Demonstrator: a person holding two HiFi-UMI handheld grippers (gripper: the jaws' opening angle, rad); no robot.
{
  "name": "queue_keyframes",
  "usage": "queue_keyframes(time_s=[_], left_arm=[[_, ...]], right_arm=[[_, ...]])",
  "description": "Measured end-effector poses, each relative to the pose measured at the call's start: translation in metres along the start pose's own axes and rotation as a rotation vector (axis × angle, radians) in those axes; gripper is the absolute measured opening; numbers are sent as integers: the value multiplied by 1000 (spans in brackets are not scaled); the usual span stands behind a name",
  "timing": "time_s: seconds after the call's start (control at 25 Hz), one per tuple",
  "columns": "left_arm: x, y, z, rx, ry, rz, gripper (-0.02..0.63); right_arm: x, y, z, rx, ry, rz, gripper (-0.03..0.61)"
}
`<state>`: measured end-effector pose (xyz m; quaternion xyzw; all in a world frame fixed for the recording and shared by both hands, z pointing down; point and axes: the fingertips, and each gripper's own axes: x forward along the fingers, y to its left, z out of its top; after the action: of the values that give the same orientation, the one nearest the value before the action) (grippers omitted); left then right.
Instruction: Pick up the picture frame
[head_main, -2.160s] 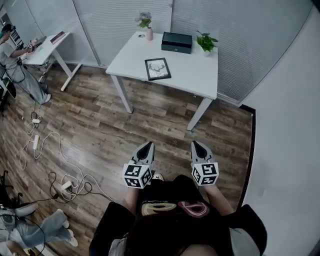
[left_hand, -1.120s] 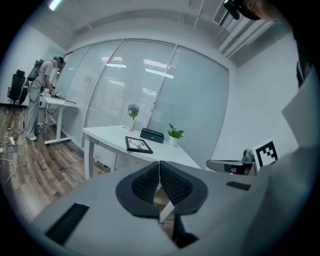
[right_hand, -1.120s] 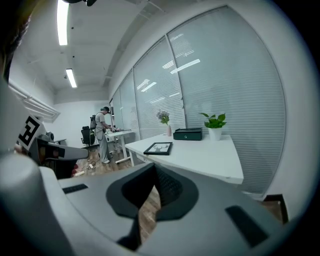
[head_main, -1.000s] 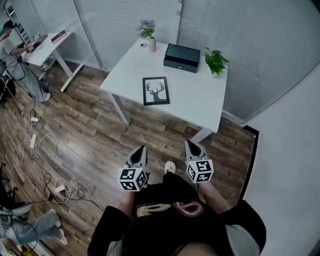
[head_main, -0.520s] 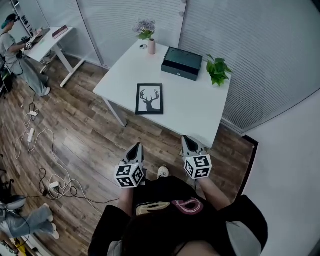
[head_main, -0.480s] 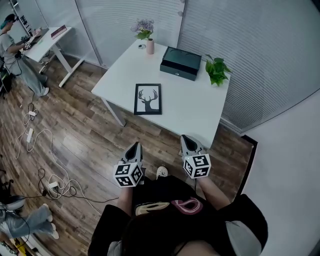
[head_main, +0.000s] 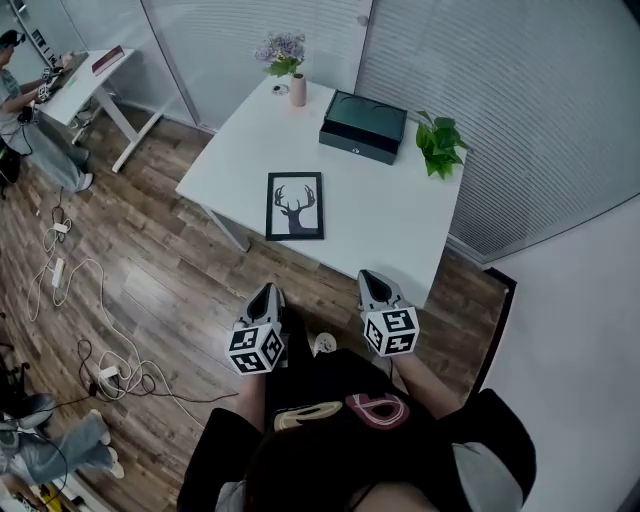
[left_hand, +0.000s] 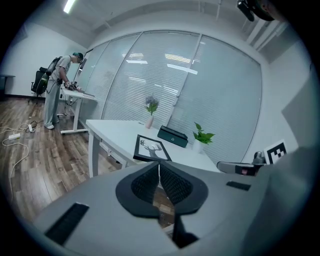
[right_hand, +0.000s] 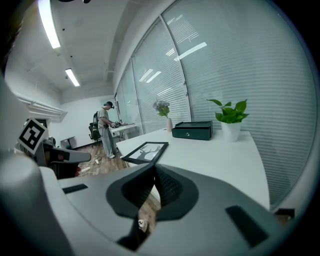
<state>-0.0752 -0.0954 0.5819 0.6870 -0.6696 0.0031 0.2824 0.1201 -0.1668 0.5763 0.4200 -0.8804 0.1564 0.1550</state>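
Observation:
A black picture frame (head_main: 295, 206) with a deer print lies flat on the white table (head_main: 390, 220), near its front left side. It also shows ahead in the left gripper view, the frame (left_hand: 151, 149), and in the right gripper view, the frame (right_hand: 145, 151). My left gripper (head_main: 266, 295) hovers over the wooden floor just short of the table's front edge, shut and empty. My right gripper (head_main: 372, 283) hangs at the table's front edge, also shut with nothing in it. Both are well short of the frame.
On the table's far side stand a dark green box (head_main: 364, 126), a potted plant (head_main: 440, 146) and a small flower vase (head_main: 285, 65). Cables (head_main: 75, 300) trail over the floor at left. A person stands at another desk (head_main: 85, 75) far left.
The view has advanced toward the table, which now sits closer and lower in the head view. Both grippers moved forward with it and stayed shut.

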Motion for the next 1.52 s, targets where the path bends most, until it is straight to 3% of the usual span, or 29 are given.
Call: queue_keyframes(time_s=[0.36, 0.56, 0.88, 1.04, 1.24, 1.52], left_arm=[[70, 39, 63, 44, 15, -50, 18], [117, 64, 79, -2, 102, -75, 18], [171, 76, 100, 95, 222, -170, 23], [191, 79, 100, 85, 283, -194, 129], [207, 78, 91, 81, 364, -178, 172], [221, 86, 69, 73, 512, -77, 209]], right_arm=[[73, -7, 40, 27, 5, -91, 11], [120, -7, 58, 59, 7, -124, 11], [169, -15, 67, 145, 40, -255, 15], [189, -19, 64, 169, 91, -275, 88], [209, -21, 62, 153, 163, -250, 161], [231, -23, 45, 124, 310, -236, 171]])
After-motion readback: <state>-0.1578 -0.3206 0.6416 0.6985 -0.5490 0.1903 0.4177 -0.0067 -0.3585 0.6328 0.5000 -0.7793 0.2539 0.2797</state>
